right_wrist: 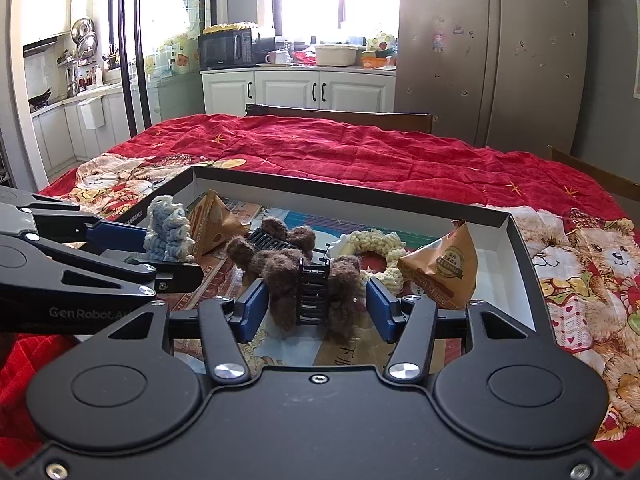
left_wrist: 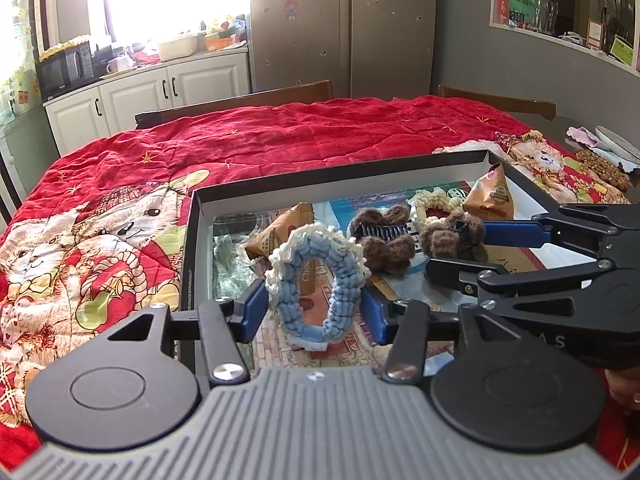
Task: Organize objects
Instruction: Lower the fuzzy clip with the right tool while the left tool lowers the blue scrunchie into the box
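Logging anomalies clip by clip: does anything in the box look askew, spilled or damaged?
Nothing spilled or damaged. The blue scrunchie stands on edge between the left tool's pads rather than lying flat; everything else sits inside the box.

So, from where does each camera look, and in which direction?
Left wrist: sits on the left gripper, looking down into the shallow black-rimmed box; its blue pads flank the blue crocheted scrunchie; the right gripper enters from the right.
Right wrist: sits on the right gripper, pads flanking the brown fuzzy hair claw.
Shared: box, scrunchie, claw, red quilted cloth.
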The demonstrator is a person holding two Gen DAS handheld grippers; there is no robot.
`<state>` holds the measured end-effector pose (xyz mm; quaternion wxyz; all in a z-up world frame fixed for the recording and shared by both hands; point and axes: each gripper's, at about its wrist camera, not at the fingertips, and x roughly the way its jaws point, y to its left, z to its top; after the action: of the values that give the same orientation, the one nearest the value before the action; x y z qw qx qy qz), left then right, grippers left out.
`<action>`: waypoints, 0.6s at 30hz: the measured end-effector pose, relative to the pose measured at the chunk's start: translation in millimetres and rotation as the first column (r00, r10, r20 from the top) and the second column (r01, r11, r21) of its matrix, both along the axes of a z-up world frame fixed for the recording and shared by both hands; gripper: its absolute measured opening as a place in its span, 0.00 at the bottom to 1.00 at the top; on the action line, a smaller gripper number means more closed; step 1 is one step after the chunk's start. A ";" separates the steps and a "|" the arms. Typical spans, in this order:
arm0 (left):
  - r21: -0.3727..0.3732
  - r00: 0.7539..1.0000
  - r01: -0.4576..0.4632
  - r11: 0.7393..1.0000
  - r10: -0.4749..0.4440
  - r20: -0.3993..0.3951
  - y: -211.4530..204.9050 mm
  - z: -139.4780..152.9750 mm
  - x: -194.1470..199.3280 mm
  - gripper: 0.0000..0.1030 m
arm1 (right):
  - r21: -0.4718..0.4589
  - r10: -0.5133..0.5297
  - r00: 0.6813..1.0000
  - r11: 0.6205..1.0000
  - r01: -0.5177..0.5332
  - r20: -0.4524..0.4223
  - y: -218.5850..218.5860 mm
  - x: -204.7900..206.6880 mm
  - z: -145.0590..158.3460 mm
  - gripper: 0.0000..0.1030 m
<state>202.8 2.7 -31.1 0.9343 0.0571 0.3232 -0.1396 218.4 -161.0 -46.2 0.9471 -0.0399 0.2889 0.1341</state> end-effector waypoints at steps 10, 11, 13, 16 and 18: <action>-0.005 0.999 -0.017 1.000 0.018 0.037 3.9 11.4 -5.6 0.75 | 0.033 -0.004 0.999 0.999 0.003 0.033 -4.4 -9.4 12.3 0.52; -0.006 0.999 -0.018 1.000 0.018 0.041 4.4 12.6 -6.4 0.76 | 0.034 -0.005 0.999 0.999 0.004 0.036 -4.4 -10.5 13.9 0.53; -0.010 0.999 -0.017 1.000 0.018 0.047 5.5 15.7 -8.5 0.77 | 0.038 -0.007 0.999 0.999 0.005 0.046 -5.2 -13.2 17.5 0.54; -0.015 0.998 -0.015 1.000 0.015 0.057 6.7 20.6 -12.4 0.79 | 0.046 -0.008 0.998 0.999 0.005 0.059 -7.4 -17.8 24.1 0.55; -0.018 0.998 -0.010 1.000 0.012 0.068 7.3 25.2 -16.6 0.80 | 0.050 -0.009 0.998 0.999 0.006 0.070 -8.8 -21.7 28.5 0.56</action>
<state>186.2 10.0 -5.9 0.9459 0.0515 0.2904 -0.1354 196.7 -169.8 -17.7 0.9578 -0.0200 0.2522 0.1362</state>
